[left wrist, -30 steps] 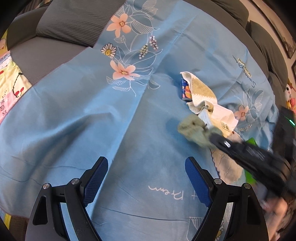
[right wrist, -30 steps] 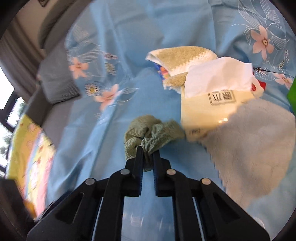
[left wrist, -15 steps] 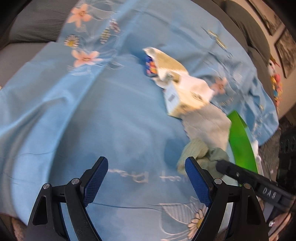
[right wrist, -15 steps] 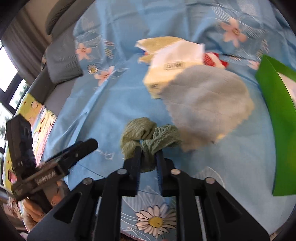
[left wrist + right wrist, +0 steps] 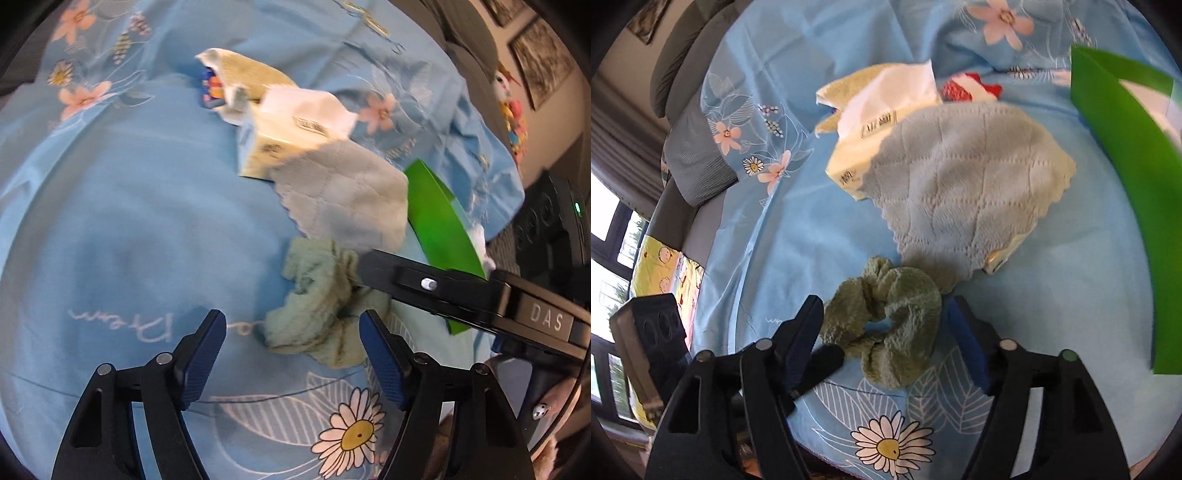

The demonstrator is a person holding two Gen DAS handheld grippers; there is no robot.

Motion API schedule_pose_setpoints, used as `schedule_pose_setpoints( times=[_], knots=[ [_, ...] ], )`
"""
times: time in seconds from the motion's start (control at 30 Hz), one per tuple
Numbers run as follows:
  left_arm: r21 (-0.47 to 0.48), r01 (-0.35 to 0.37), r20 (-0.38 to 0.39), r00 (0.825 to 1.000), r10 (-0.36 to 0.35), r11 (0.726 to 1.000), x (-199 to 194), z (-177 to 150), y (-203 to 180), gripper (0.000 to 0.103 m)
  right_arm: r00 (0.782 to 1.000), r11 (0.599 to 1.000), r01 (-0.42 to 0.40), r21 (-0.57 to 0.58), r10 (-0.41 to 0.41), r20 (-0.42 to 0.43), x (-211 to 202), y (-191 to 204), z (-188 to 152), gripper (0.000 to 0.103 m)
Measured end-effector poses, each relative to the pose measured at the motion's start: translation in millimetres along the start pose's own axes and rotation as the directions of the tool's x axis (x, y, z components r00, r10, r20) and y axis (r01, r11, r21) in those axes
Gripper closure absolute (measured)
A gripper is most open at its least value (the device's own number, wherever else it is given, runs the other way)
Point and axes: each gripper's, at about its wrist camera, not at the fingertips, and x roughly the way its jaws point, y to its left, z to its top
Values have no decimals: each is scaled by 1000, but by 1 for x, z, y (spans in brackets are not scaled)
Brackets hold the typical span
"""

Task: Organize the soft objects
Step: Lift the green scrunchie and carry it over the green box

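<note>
Lying between the spread-open right gripper point(image 5: 884, 325) fingers, released, the fuzzy sage-green fabric scrunchie point(image 5: 886, 325) looks light and squashy, probably best pinched across one bunched fold.

sage green fuzzy scrunchie point(image 5: 886, 325), pale grey quilted cloth point(image 5: 967, 192), bright green folder point(image 5: 1126, 155), light blue bedsheet point(image 5: 122, 221) with pink flowers and daisies
</note>
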Motion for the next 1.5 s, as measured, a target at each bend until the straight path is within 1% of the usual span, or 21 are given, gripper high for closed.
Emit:
schedule_pose_setpoints(
  times=[0.07,0.13,0.17,0.2,0.23,0.27,0.33,0.4,0.43,0.53,0.73,0.87,1.03,1.13,1.27,1.37,1.5],
  knots=[
    [15,-6,-16,1000,6,1000,6,-2,-4,46,1000,1000,-17,16,17,-21,6,-1,-1,32],
    [18,-10,-32,999,10,1000,14,-4,-7,48,999,999,-29,33,30,-37,13,-2,-2,32],
    [32,-21,-23,1000,22,999,15,-4,-9,52,999,999,-35,31,36,-41,15,-2,-2,32],
    [46,-32,-19,999,33,998,16,-5,-12,55,998,999,-39,31,40,-44,18,-1,-3,35],
    [60,-32,-20,999,33,998,17,-5,-14,58,998,998,-45,35,47,-46,19,-1,-4,40],
    [65,-25,-22,999,27,998,18,-6,-15,63,997,998,-53,44,55,-51,22,-2,-5,44],
    [79,-32,-19,999,34,996,19,-7,-17,70,995,996,-70,51,73,-68,28,-1,-7,62],
    [97,-47,-8,999,48,994,19,-9,-19,74,994,996,-72,49,76,-80,34,-1,-8,73],
    [100,-49,-5,999,50,994,18,-9,-19,75,995,997,-67,49,71,-75,35,-1,-10,76],
    [100,-39,10,999,39,994,14,-9,-19,76,996,997,-66,34,68,-56,32,2,-10,78],
    [110,-33,51,998,27,993,2,-7,-22,76,996,996,-87,15,87,-21,21,6,-9,79],
    [111,-26,65,998,19,993,-3,-4,-25,76,995,995,-99,10,99,-3,16,9,-9,79],
    [142,-41,98,995,27,989,-12,-1,-35,76,994,995,-104,-5,104,33,4,12,-9,78],
    [169,-42,124,992,21,985,-19,4,-46,76,991,994,-106,-18,107,73,-10,15,-7,78],
    [195,-25,152,988,-5,980,-28,13,-67,76,984,994,-107,-29,110,141,-32,15,-2,78],
    [229,-29,165,986,-10,973,-27,19,-87,76,976,994,-103,-24,106,191,-50,10,2,78],
    [281,-6,158,987,-40,960,-20,29,-121,76,961,997,-78,9,73,265,-80,-10,11,77]
  ],
)
